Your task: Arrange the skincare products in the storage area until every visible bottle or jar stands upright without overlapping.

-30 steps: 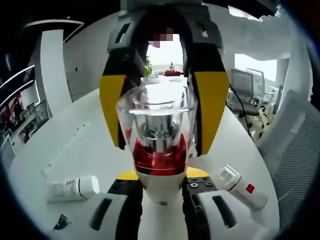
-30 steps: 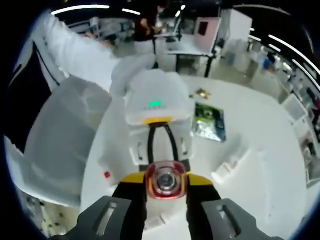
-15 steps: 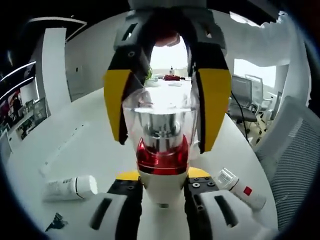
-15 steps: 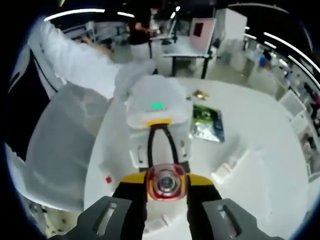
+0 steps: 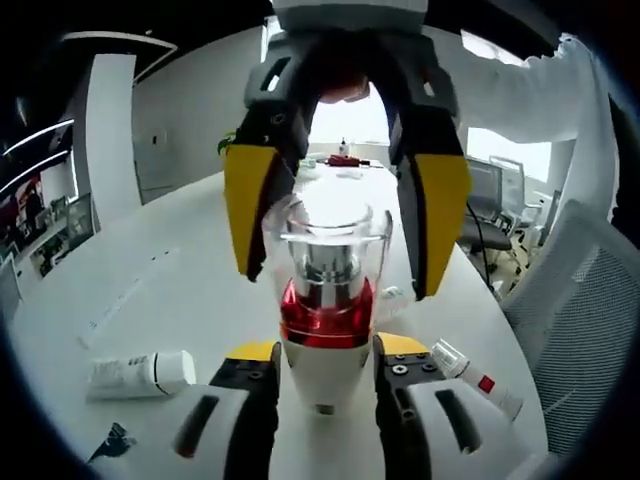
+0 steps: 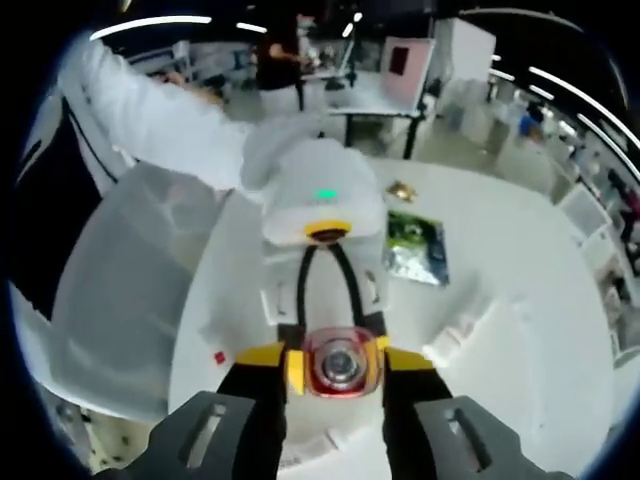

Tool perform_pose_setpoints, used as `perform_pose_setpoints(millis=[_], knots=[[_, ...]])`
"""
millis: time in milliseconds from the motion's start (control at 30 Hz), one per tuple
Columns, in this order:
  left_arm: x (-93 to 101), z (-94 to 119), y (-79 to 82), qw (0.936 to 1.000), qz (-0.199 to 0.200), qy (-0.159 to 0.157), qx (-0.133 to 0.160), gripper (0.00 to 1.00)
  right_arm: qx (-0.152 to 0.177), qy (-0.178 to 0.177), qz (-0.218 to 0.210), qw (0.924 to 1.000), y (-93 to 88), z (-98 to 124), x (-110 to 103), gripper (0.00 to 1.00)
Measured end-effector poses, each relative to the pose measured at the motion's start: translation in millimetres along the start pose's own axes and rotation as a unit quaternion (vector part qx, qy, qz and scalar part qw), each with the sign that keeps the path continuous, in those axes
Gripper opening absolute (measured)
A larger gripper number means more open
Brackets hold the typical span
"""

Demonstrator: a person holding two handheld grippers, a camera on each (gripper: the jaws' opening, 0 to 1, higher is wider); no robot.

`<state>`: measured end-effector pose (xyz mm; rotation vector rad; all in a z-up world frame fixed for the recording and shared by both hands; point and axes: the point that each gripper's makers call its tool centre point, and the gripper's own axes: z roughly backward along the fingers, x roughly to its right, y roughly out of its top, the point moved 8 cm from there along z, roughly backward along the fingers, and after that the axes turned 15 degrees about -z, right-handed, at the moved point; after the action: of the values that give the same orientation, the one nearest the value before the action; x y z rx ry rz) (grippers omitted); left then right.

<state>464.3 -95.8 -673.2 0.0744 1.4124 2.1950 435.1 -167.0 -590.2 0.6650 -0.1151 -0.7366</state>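
While your left gripper (image 5: 328,372) clamps the white base of the bottle (image 5: 326,300) between its black, yellow-tipped jaws, the bottle stands upright above the white table (image 5: 180,290) — a clear cap over a silver pump, with a red band beneath. Seen in the left gripper view, your right gripper (image 5: 345,215) reaches down from the top, its two yellow pads set either side of the clear cap with a visible gap on each side, so its jaws stand apart and grip nothing. Seen in the right gripper view, the same bottle (image 6: 340,362) appears end-on as a red ring around a silver centre, lying between the spread jaws of your right gripper (image 6: 338,365), with your left gripper (image 6: 322,300) beyond it under its white housing and green light. On the table to the bottle's left in the left gripper view lies a white tube (image 5: 140,374) on its side; to the right lies a small white bottle (image 5: 478,378) with a clear cap and a red mark, also on its side. Farther off in the right gripper view a green-and-silver packet (image 6: 415,245) lies flat on the table — well apart from both grippers. A mesh chair (image 5: 575,330) stands at the table's right edge.
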Motion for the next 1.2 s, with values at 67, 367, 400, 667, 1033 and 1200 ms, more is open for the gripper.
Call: perform_pose_setpoints(millis=[67,367,400,667,1033,1200], knots=[[1.7,2.5,1.0,1.0000,-0.001,0.002,-0.001,0.38,0.012,-0.006,0.003,0.9999,0.5,2.4,-1.1,0.38],[9.0,24.6,14.5,0.9992,-0.006,0.038,-0.012,0.42,0.103,-0.046,-0.013,0.9935,5.6,15.9,-3.3,0.61],[8.8,26.7,15.0,0.9992,-0.005,0.039,-0.013,0.43,0.110,-0.048,-0.020,0.9926,5.3,18.8,-3.8,0.62],[14.6,58.1,22.0,0.9967,0.003,0.075,-0.031,0.57,0.122,-0.076,-0.044,0.9886,-8.7,29.9,-16.5,0.71],[43.9,94.4,39.1,0.9922,0.020,0.118,-0.032,0.76,0.185,-0.131,-0.099,0.9689,-37.5,49.1,-52.0,0.92],[57.0,108.4,48.2,0.9891,0.030,0.143,-0.021,0.85,0.182,-0.146,-0.104,0.9668,-51.3,59.2,-72.2,0.99]])
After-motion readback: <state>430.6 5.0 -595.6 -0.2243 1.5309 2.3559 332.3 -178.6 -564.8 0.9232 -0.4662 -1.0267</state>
